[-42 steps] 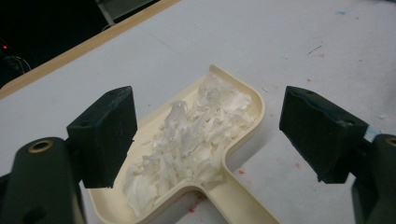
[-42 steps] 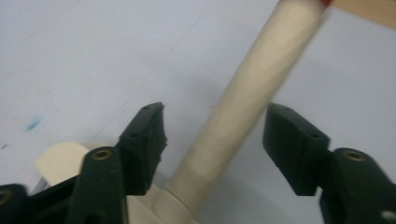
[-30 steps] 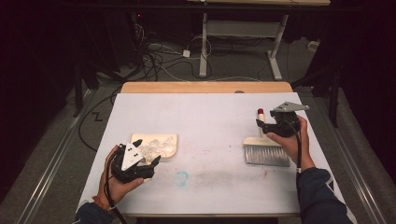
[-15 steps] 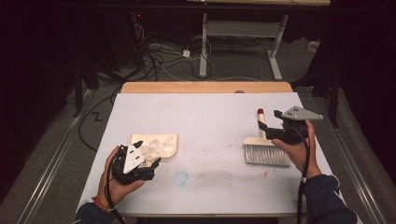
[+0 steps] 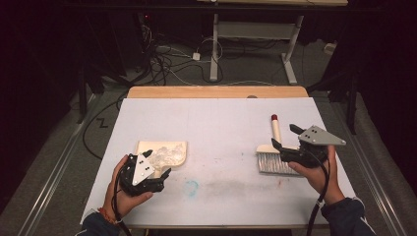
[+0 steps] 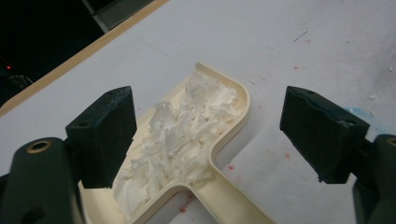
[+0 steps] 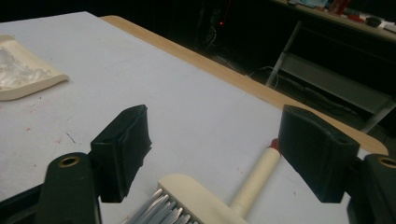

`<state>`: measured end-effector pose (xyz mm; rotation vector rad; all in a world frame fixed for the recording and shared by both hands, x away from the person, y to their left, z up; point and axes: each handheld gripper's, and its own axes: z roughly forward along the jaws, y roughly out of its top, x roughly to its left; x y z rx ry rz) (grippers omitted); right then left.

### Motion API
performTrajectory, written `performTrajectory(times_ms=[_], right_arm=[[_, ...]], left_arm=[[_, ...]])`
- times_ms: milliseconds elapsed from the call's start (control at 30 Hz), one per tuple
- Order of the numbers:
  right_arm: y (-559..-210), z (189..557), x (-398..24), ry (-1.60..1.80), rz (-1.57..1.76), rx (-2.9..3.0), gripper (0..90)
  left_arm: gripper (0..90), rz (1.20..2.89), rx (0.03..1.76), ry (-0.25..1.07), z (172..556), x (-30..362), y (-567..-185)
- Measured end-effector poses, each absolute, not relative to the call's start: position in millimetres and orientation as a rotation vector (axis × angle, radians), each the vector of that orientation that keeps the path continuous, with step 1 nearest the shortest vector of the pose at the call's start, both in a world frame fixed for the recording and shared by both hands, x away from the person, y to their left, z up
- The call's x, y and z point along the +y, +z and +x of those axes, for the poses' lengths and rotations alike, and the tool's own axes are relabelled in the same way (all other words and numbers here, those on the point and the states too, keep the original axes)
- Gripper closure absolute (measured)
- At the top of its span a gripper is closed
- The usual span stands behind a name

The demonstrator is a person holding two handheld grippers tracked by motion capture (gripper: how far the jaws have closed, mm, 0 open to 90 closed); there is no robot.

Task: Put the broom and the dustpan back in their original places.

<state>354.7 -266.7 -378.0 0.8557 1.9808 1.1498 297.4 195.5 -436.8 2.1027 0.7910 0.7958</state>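
1. The left gripper (image 5: 156, 178) is hovering near the desk's (image 5: 221, 118) near left corner, jaws spread wide, pinching nothing.
2. The dustpan (image 5: 164, 152), lying just beyond it, is holding white shreds (image 6: 180, 135).
3. The right gripper (image 5: 282, 137) has just been opening its jaws; they are standing spread over the brush (image 5: 274, 152) near the right edge, touching nothing.

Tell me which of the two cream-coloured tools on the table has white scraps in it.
The dustpan, lying by the left tongs, holds a heap of white scraps. The brush by the right tongs holds none; it has grey bristles and a red-tipped handle.
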Motion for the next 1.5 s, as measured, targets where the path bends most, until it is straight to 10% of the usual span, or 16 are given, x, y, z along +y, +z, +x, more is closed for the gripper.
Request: performTrajectory(times_ms=[1500], right_arm=[[-434, 292, -285, 1.122, 0.807, 1.94, 21.2]], left_arm=[[15.3, 2.166, 0.781, 0.84, 283, 190, -456]])
